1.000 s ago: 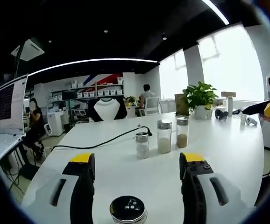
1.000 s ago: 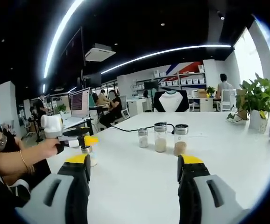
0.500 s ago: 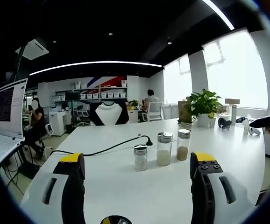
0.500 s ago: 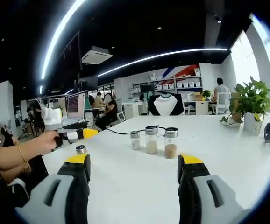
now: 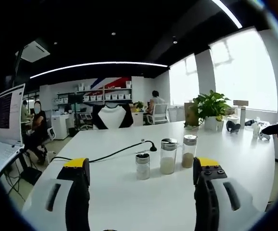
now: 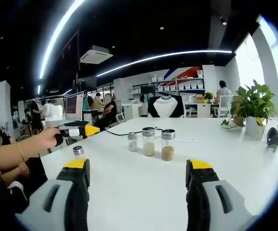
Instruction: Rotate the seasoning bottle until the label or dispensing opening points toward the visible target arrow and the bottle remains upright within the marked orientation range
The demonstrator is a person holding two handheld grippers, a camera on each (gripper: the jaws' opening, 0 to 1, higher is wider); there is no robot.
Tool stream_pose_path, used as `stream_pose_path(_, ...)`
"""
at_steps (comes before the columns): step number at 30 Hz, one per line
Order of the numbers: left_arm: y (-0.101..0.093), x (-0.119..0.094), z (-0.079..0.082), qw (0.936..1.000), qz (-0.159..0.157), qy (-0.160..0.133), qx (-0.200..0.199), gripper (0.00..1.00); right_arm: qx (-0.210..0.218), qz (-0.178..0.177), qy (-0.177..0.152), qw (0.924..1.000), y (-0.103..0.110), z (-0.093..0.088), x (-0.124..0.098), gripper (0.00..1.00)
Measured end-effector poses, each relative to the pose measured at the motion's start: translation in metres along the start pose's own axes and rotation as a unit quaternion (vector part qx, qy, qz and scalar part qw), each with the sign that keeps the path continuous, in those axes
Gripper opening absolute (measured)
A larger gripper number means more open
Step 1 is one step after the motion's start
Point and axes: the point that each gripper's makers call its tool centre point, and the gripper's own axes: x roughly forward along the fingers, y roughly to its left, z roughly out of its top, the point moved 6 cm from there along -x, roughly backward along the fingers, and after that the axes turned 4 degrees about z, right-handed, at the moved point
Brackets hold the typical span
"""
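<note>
Now the left gripper [image 5: 139,168] is hovering above the white table [image 5: 235,159], its yellow-tipped jaws standing wide apart and holding nothing. Beyond them in the left gripper view, three small glass jars are standing in a row: a short jar [image 5: 142,166] on the left, a tall jar [image 5: 168,156] with pale contents in the middle, and a jar of tan powder [image 5: 188,151] on the right. All three are sitting upright, long axes vertical, metal caps on top. A black cable [image 5: 105,155] is running across the table behind them, and a potted plant [image 5: 211,108] is sitting far off to the right near the windows.

In the right gripper view, the right gripper [image 6: 138,168] is likewise spreading its jaws wide with nothing between them. The seasoning bottle [image 6: 78,152] is standing alone on the near left part of the table, upright with its metal cap up, well apart from the row of three jars [image 6: 148,142]. It is too small to tell which way its label or opening is facing. Just beyond it, the left gripper is coming in from the left, held in a person's hand [image 6: 45,139], its yellow tip lying above and apart from the bottle. A monitor [image 6: 74,103] is showing on a desk farther left.
</note>
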Motion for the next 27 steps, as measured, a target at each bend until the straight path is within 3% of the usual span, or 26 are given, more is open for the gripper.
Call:
stream_pose_path(7,-0.006,0.012,0.000,0.9999,-0.010,0.001,-0.009,0.92,0.012,0.000,0.001,0.9999,-0.002,-0.004,0.001,0.82)
stream_pose_path(13,-0.008,0.027,0.000,1.0000,0.000,0.002,0.001,0.90,0.012,-0.013,-0.003,0.9998,-0.012,-0.004,0.002,0.80)
stream_pose_path(16,-0.006,0.036,-0.003,0.9999,0.010,0.007,0.000,0.88,0.014,-0.013,0.002,0.9998,-0.016,-0.005,0.004,0.80)
stream_pose_path(27,-0.010,0.076,-0.015,0.9996,0.000,0.017,-0.022,0.79,0.014,-0.014,0.009,0.9998,-0.023,-0.002,0.017,0.79)
